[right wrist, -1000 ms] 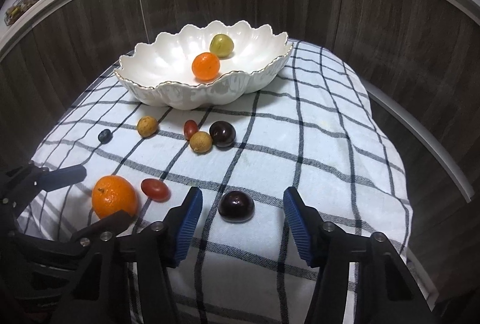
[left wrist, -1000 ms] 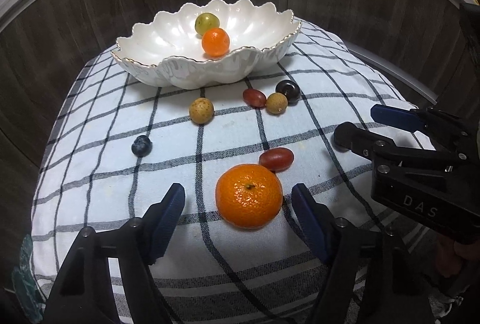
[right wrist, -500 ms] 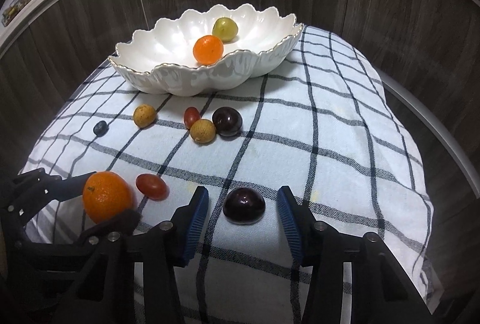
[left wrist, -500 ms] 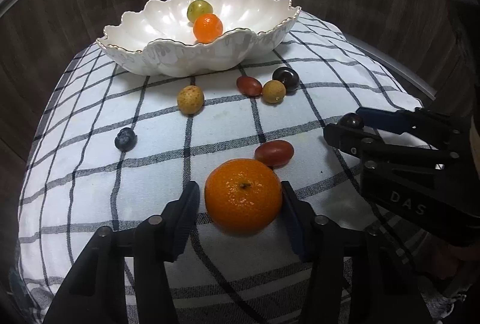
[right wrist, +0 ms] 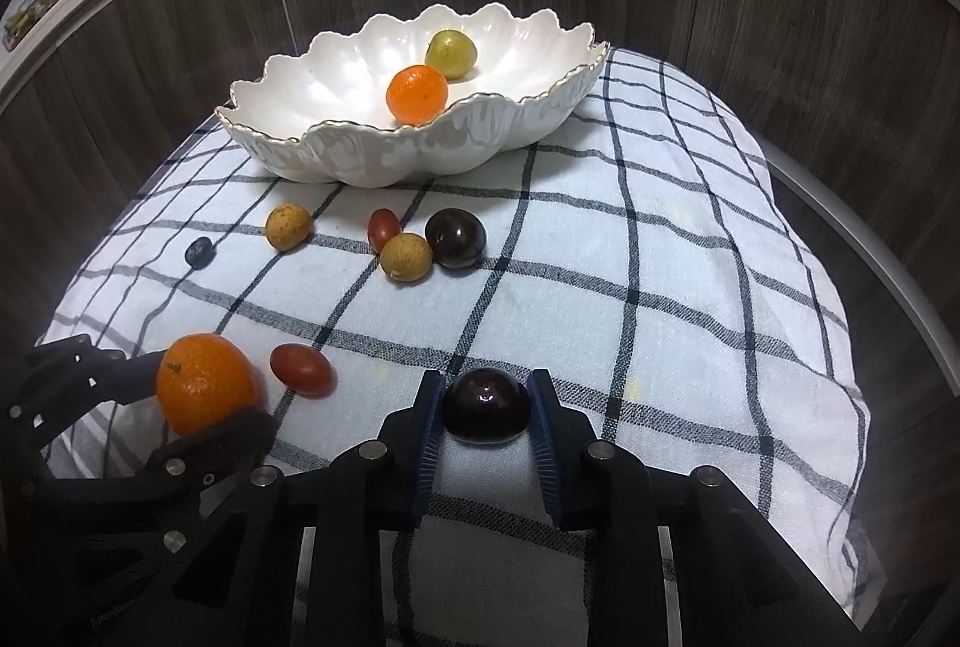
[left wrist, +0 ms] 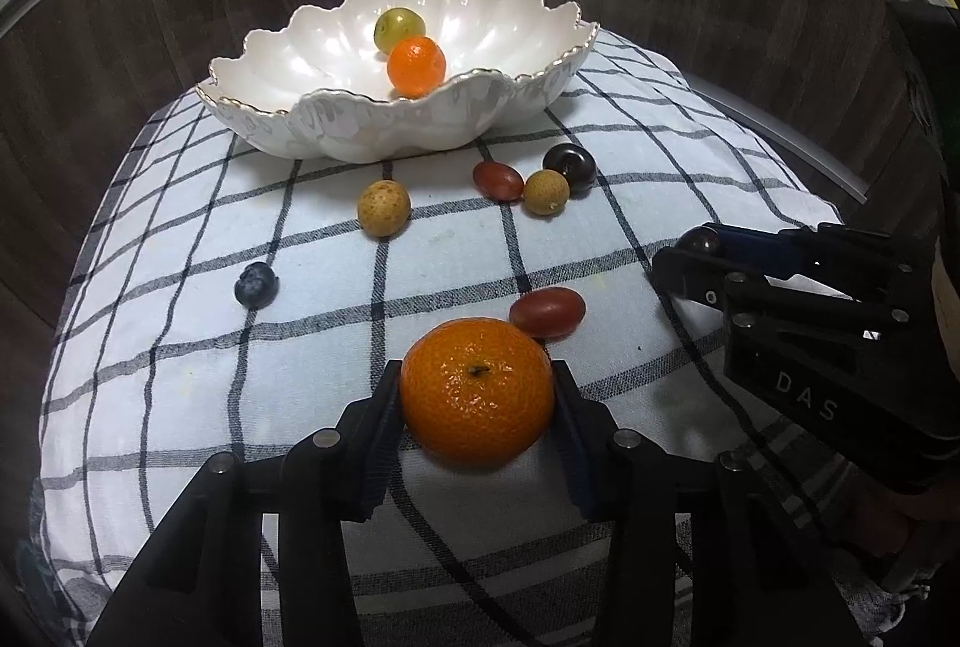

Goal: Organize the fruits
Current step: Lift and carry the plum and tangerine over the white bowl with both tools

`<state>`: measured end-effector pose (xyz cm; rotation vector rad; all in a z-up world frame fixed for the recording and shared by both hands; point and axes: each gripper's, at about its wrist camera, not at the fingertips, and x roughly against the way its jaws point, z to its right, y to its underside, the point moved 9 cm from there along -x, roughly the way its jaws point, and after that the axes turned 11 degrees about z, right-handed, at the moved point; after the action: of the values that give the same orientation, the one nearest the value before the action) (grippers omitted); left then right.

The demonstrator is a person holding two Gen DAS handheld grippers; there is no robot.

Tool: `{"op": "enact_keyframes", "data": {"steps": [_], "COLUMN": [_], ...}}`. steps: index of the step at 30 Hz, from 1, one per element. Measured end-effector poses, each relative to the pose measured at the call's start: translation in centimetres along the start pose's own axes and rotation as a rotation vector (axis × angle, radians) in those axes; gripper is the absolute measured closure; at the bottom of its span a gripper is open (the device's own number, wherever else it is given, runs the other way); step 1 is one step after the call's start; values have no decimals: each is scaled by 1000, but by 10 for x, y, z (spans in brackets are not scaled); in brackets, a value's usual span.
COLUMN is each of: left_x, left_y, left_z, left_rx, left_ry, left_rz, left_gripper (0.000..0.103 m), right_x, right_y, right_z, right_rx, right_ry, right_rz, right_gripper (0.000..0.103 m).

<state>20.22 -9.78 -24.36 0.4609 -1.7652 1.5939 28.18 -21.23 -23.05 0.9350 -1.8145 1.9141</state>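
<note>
Here, checked cloth [right wrist: 660, 251] over the surface, dark wood panelling [right wrist: 780, 17] behind.

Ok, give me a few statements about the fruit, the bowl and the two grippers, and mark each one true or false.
1. The left gripper is closed on the large orange. True; its jaws have just been closing.
2. The right gripper is closed on a blueberry. False: it grips a dark plum; the blueberry lies apart on the cloth.
3. The white bowl holds two fruits. True: a small orange and a green fruit.
4. The bowl is empty. False, as above.
5. A red grape tomato lies just beyond the large orange. True.
</note>
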Motion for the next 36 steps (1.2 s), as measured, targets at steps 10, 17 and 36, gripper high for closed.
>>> {"op": "enact_keyframes", "data": {"steps": [10, 17, 36], "left_x": [11, 20, 31], "left_y": [-11, -24, -62], "left_z": [-4, -8, -37], "left_rx": [0, 15, 58], "left_ry": [-10, -16, -66], "left_rz": [34, 50, 96], "left_gripper": [58, 58, 58], "right_x": [10, 17, 31], "right_y": [-8, -15, -64], "right_z": [-3, -3, -7], "right_rx": [11, -10, -10], "right_ry": [3, 2, 19], "right_rz": [28, 37, 112], "right_gripper": [74, 74, 74]}}
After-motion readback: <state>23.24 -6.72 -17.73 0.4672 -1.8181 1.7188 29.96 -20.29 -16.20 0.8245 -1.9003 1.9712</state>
